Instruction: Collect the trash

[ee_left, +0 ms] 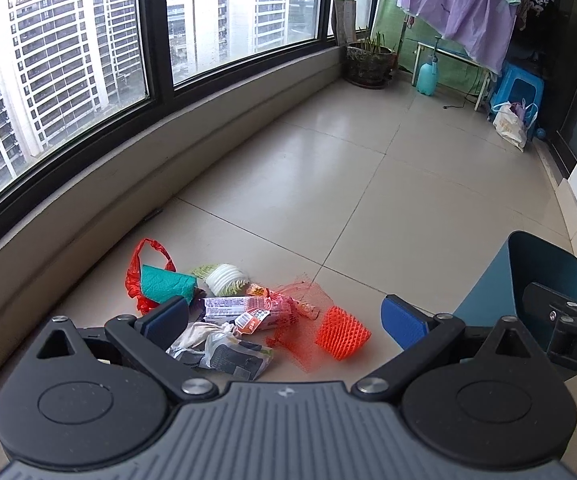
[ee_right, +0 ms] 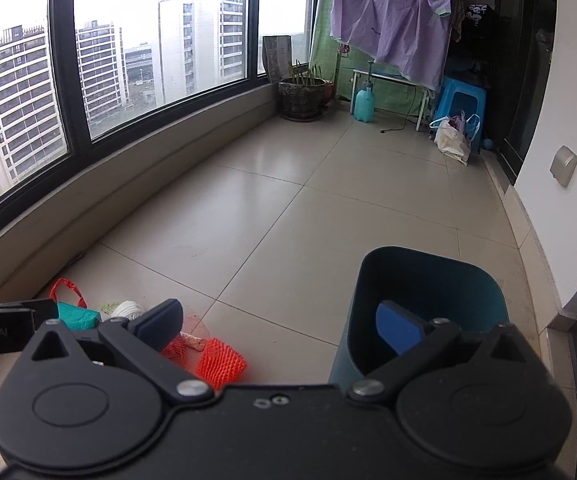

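Note:
A heap of trash lies on the tiled floor near the window wall: a red plastic bag [ee_left: 144,276], a teal wrapper [ee_left: 166,284], a white foam net [ee_left: 226,278], printed snack wrappers [ee_left: 244,312], a grey pouch [ee_left: 232,354], red mesh [ee_left: 296,320] and an orange foam sleeve [ee_left: 342,332]. My left gripper [ee_left: 286,318] hangs open above the heap, holding nothing. A dark teal bin [ee_right: 424,304] stands to the right. My right gripper [ee_right: 278,326] is open and empty, its right finger [ee_right: 398,326] over the bin's mouth.
A curved window wall runs along the left. At the far end stand a plant pot [ee_right: 302,96], a teal spray bottle [ee_right: 365,104], a blue stool [ee_right: 462,106], a white bag [ee_right: 452,136] and a drying rack with purple cloth [ee_right: 392,16]. A white wall [ee_right: 568,120] is on the right.

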`<control>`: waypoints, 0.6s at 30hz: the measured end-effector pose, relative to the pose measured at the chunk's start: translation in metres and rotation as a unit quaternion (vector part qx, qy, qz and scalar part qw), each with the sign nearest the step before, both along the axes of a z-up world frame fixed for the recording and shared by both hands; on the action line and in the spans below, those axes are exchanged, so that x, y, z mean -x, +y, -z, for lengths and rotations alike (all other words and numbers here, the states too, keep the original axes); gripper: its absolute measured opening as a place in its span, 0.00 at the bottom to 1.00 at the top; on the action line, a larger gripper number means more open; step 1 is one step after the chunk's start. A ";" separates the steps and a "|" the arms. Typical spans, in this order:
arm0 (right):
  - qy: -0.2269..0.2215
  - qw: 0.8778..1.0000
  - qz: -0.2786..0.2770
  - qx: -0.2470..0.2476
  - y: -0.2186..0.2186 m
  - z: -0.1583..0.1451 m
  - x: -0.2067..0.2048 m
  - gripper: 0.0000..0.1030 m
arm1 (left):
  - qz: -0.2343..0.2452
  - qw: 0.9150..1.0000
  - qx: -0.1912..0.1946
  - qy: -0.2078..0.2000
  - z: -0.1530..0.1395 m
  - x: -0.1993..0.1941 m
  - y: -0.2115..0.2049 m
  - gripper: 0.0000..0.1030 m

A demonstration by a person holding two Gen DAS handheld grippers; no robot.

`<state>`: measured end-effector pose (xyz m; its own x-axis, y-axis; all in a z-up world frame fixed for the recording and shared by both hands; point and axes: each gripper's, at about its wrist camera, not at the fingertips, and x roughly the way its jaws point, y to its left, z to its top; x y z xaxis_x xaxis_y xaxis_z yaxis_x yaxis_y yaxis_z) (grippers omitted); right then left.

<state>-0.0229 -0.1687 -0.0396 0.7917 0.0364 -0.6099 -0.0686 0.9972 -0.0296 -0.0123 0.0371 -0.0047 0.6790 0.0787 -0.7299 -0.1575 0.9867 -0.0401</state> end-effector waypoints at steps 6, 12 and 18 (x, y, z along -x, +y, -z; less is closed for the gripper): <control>0.002 1.000 -0.012 0.001 0.007 0.001 -0.003 1.00 | -0.010 1.000 0.002 0.002 0.001 0.002 0.008 1.00; 0.001 1.000 -0.018 0.001 0.004 0.003 -0.003 1.00 | -0.015 1.000 0.004 0.008 0.005 0.003 0.015 1.00; 0.001 1.000 -0.018 0.002 0.003 0.003 -0.007 1.00 | -0.013 1.000 0.006 0.010 0.008 0.003 0.018 1.00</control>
